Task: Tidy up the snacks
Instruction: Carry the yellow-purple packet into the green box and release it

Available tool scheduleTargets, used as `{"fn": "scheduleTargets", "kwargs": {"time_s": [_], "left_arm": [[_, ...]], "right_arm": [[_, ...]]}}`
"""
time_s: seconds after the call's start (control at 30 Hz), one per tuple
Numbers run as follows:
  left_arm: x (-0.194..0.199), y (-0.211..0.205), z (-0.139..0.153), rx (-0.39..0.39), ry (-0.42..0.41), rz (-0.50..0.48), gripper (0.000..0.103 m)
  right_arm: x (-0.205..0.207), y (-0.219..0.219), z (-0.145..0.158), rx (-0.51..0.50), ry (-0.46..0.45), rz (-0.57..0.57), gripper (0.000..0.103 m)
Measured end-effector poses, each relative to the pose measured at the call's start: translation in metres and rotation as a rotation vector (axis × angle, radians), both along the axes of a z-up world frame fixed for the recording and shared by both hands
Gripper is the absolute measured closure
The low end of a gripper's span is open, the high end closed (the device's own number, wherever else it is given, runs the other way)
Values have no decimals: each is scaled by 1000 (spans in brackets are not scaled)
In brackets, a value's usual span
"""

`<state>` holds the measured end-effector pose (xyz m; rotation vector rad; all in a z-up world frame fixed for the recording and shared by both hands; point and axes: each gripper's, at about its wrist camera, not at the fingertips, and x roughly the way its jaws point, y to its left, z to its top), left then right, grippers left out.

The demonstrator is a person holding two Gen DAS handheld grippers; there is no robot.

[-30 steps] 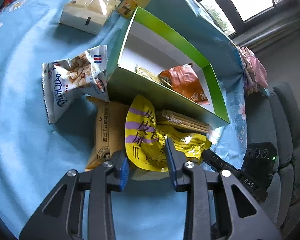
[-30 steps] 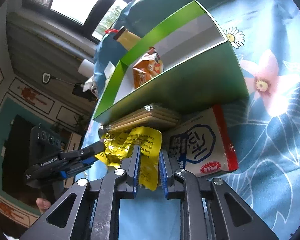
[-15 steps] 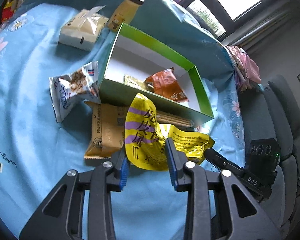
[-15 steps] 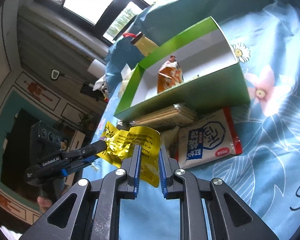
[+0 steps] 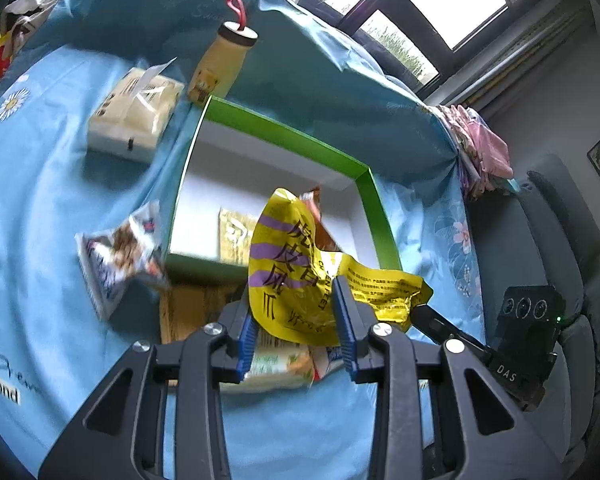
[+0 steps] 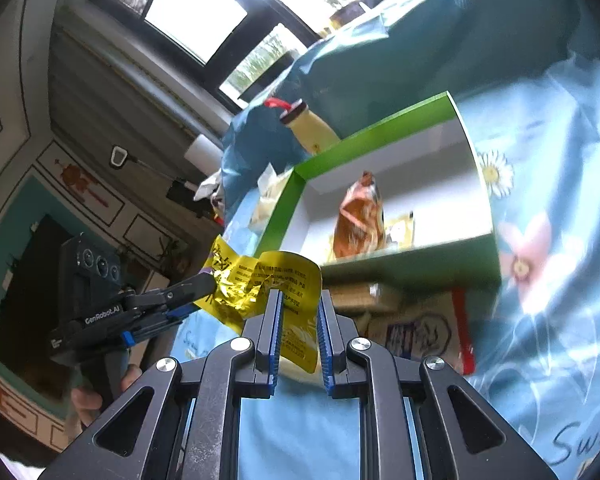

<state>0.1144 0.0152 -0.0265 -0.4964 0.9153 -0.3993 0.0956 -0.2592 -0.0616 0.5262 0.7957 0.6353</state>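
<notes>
Both grippers are pinching the yellow snack bag (image 5: 300,272), the left gripper (image 5: 296,328) and right gripper (image 6: 298,340) nearly closed on it, low in the frame, just above the green box (image 5: 373,200). Two snacks are lying inside; several are waiting outside. The box's middle is looking roomy.
</notes>
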Motion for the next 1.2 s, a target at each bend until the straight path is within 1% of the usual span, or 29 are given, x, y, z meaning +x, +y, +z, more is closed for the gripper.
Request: {"fn": "scheduleTargets", "kwargs": {"time_s": [0.23, 0.57, 0.7, 0.8, 1.0, 1.2], "left_arm": [[35, 1, -1, -2, 13, 8, 67], [73, 5, -27, 5, 63, 38, 66], [86, 1, -37, 11, 87, 36, 63], [95, -4, -42, 22, 99, 32, 61], [108, -10, -42, 67, 89, 26, 61], [112, -17, -43, 102, 82, 21, 61]], "right_arm": [[28, 2, 7, -26, -10, -6, 85], [67, 12, -11, -69, 27, -14, 85], [79, 11, -17, -84, 44, -23, 85], [87, 11, -20, -110, 49, -32, 84], [102, 8, -26, -130, 63, -44, 84], [111, 8, -28, -146, 71, -61, 84]]}}
